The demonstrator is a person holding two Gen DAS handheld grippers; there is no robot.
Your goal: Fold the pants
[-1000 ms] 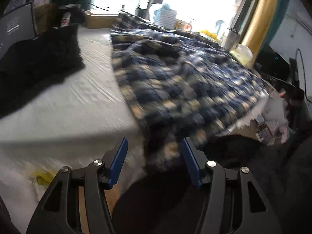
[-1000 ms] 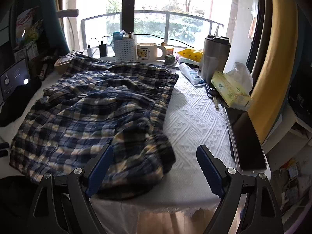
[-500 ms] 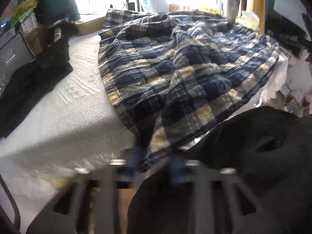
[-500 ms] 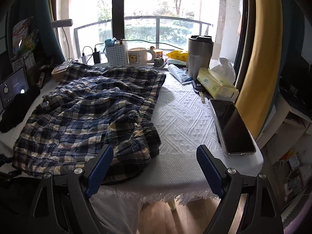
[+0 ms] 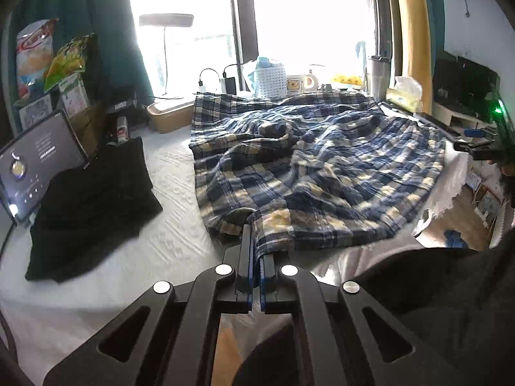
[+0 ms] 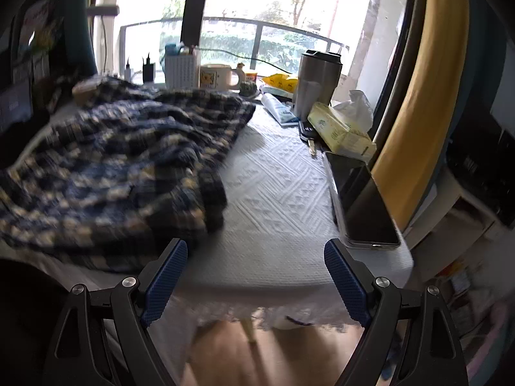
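Observation:
Blue, navy and cream plaid pants (image 5: 315,164) lie crumpled across a table with a white textured cloth (image 5: 173,199). My left gripper (image 5: 256,241) is shut on the near hem edge of the pants at the table's front. In the right wrist view the pants (image 6: 122,160) fill the left half of the table. My right gripper (image 6: 254,276) is open and empty at the front edge, its left finger (image 6: 167,273) just below the pants' near corner.
A black garment (image 5: 93,199) and a lit tablet (image 5: 35,167) sit at the left. At the right are a dark phone or tablet (image 6: 363,206), a tissue box (image 6: 341,132), keys and a steel tumbler (image 6: 318,80). A white basket (image 6: 182,69) and mug (image 6: 215,75) stand by the window.
My left gripper closed on the pants' near hem and rose. My right gripper dropped lower toward the front table edge, still open.

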